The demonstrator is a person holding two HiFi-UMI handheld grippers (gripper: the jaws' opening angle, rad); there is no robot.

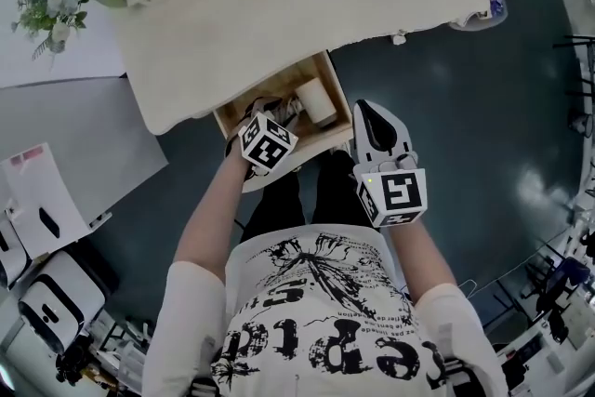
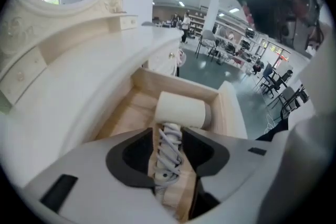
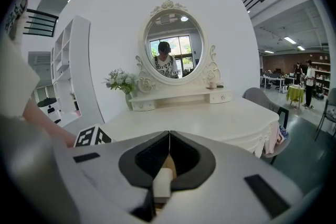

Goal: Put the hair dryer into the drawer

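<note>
Our left gripper (image 2: 168,136) fills the bottom of its own view, jaws parted and clamping nothing. Through the gap we see the hair dryer (image 2: 181,110), whose cord-wrapped handle (image 2: 168,155) runs up between the two jaws with bare wood showing beside it. We see the dryer lying inside the open drawer (image 2: 176,86), its cream barrel across the far end near the back wall, its handle pointing toward us. That wooden drawer stands pulled out from under the white dressing table (image 1: 307,5). Just right of the drawer in the head view, our right gripper (image 3: 169,135) hovers with its jaws clenched tip to tip, gripping nothing. Farther out, an oval mirror (image 3: 170,42) stands on the table's back shelf with a bunch of flowers (image 3: 119,81) to its left, and dark floor (image 1: 465,98) spreads to the right.
</note>
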